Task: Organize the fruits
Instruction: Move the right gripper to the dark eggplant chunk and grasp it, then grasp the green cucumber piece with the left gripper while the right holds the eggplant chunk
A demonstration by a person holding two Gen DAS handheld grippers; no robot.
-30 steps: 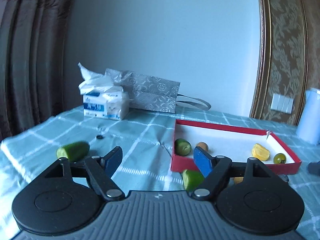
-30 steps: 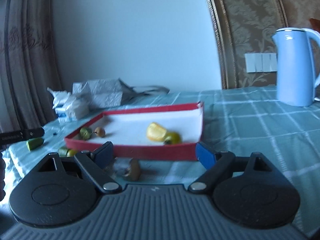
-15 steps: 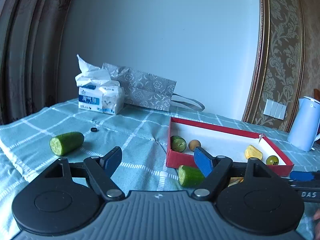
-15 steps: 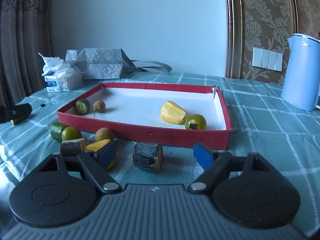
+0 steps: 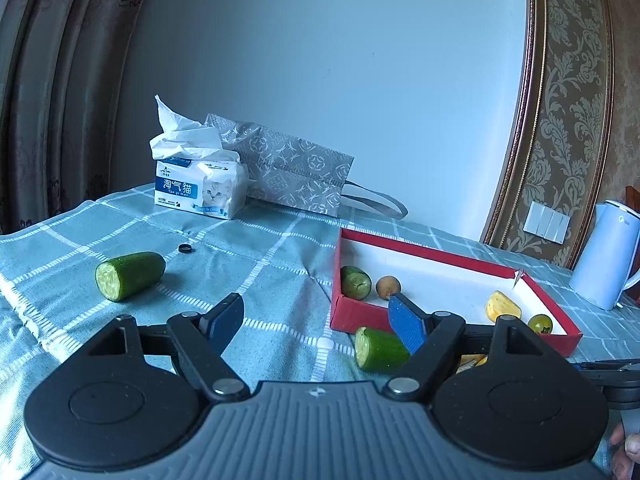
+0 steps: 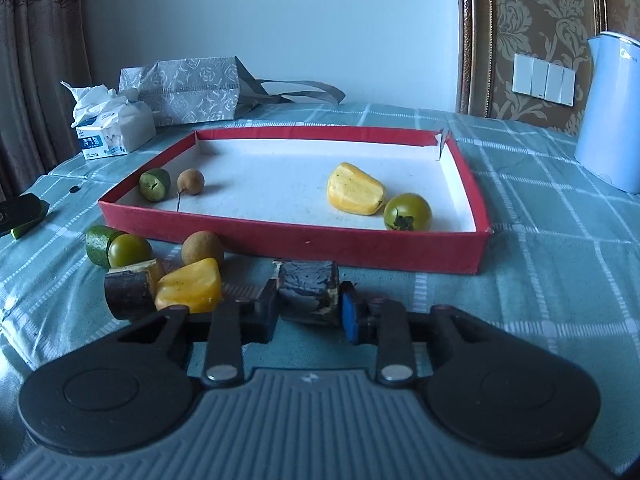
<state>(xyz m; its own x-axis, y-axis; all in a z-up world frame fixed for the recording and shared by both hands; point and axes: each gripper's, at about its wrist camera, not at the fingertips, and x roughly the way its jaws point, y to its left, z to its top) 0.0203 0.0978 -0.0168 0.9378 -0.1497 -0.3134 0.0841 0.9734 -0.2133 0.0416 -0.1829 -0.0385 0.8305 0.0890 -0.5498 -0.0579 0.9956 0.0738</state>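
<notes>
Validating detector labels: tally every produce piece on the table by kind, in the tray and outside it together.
Cucumber pieces: 3
Green tomatoes: 2
Longans: 2
Yellow pieces: 2
Dark chunks: 2
Total: 11

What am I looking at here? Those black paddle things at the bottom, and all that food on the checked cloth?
No robot arm here: a person holds a two-finger tool in each hand, each carrying a wide-angle camera looking along its fingers. The left tool is open and holds nothing; a cucumber piece lies ahead of it. The right tool has shut on a dark sugarcane chunk on the tablecloth. Behind it sits a red tray already holding a few fruits.
</notes>
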